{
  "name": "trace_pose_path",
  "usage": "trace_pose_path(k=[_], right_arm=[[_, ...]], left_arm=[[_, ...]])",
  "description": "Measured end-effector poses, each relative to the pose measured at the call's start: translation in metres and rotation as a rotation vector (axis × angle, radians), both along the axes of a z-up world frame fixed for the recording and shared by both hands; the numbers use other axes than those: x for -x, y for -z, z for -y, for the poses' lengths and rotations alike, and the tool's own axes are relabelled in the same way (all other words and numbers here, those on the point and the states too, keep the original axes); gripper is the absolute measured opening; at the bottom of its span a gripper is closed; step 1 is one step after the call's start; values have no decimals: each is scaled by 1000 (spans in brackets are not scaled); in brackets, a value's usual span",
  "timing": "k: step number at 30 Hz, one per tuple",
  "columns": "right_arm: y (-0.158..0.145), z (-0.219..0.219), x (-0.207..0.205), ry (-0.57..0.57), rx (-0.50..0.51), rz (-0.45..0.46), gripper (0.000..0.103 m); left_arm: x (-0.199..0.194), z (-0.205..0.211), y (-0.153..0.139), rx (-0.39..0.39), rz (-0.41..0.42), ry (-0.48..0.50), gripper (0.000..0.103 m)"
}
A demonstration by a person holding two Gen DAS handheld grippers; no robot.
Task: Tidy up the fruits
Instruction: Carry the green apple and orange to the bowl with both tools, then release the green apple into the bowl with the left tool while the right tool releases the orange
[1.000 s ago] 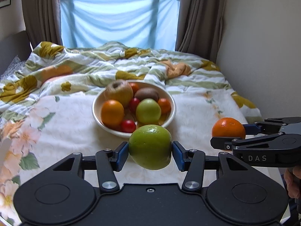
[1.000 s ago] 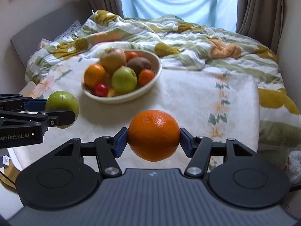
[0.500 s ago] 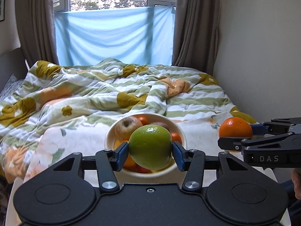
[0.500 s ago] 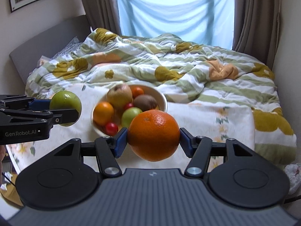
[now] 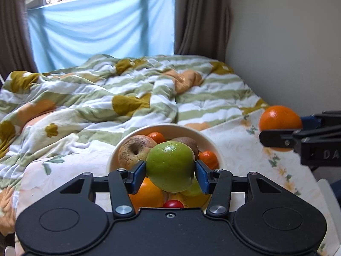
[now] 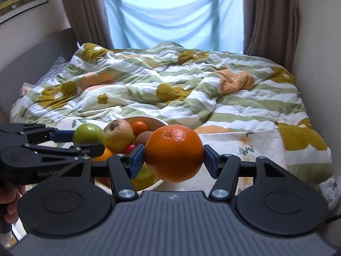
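My left gripper (image 5: 170, 168) is shut on a green apple (image 5: 170, 165) and holds it in the air over the near side of a white bowl (image 5: 210, 141). The bowl holds a brownish apple (image 5: 135, 150), a kiwi, oranges, a small red fruit and another green fruit. My right gripper (image 6: 173, 156) is shut on a large orange (image 6: 173, 152), held in the air to the right of the bowl (image 6: 149, 119). The orange also shows at the right in the left wrist view (image 5: 279, 120). The green apple shows at the left in the right wrist view (image 6: 89, 134).
The bowl stands on a floral cloth (image 5: 240, 149) at the foot of a bed. A rumpled green-striped duvet (image 5: 102, 98) lies behind it. A wall (image 5: 287, 42) is close on the right. Curtains and a blue sheet hang over the window behind.
Both grippers have risen and tilted up with their fruits still held. The bowl has dropped lower in both views and is now partly hidden behind the held fruits.
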State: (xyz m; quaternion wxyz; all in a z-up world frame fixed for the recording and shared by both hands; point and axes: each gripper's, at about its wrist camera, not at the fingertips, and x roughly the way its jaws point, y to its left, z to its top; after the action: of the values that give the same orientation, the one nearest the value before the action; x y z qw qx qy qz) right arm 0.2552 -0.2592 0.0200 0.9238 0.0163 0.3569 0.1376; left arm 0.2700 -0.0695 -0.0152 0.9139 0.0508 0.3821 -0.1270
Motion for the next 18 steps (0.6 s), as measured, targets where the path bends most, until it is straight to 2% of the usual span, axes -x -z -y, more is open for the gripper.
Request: trace_pose_path(k=[8,18], right_arm=[[16,0,-15,69,8,-45,74],[24,-3,-22,86,12,-66,74]], left_arm=[[-18,5,25,-57,-25,63,55],[-23,8,33,-82,-26,83,55]])
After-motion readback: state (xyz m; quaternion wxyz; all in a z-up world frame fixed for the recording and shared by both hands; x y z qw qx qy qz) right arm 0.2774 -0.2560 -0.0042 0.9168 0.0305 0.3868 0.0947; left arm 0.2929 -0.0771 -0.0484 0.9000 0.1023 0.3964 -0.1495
